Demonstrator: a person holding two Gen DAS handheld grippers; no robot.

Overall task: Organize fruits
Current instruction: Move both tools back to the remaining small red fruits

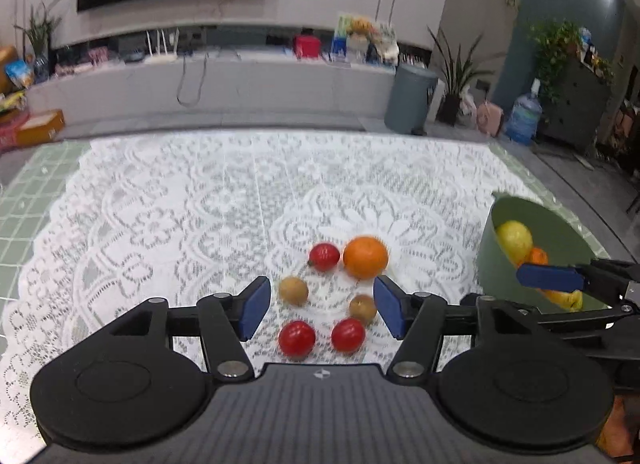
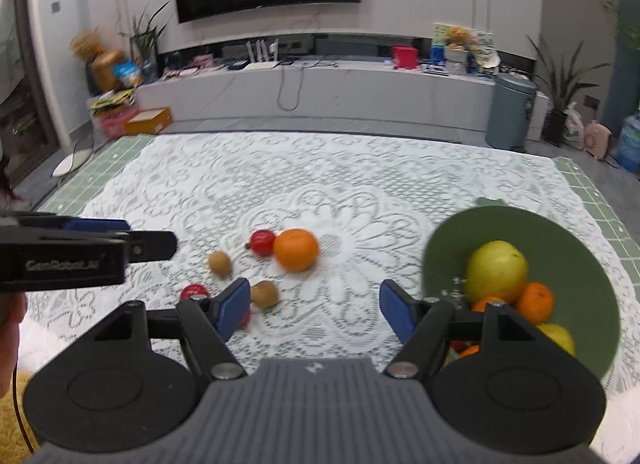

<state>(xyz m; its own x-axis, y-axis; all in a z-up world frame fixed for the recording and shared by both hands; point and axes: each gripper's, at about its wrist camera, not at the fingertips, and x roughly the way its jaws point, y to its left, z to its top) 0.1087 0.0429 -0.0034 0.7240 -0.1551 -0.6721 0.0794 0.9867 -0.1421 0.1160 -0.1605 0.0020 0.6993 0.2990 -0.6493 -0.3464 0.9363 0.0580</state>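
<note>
Loose fruit lies on the white lace cloth: an orange [image 1: 365, 257], a red tomato [image 1: 324, 256] beside it, two brown kiwis [image 1: 293, 291] and two more red tomatoes [image 1: 297, 339]. My left gripper [image 1: 322, 312] hovers open over this cluster, and the kiwis and the near tomatoes show between its blue pads without touching them. A green bowl [image 2: 580, 264] at the right holds a large yellow-green fruit [image 2: 496, 272], small oranges and a lemon. My right gripper [image 2: 315, 311] stands open and empty just left of the bowl. The orange [image 2: 296, 250] lies ahead of it.
The lace cloth covers a green gridded table [image 2: 132, 151] whose far edge runs across both views. My left gripper's body [image 2: 80, 260] reaches in from the left of the right wrist view. A person's hand shows at that view's left edge.
</note>
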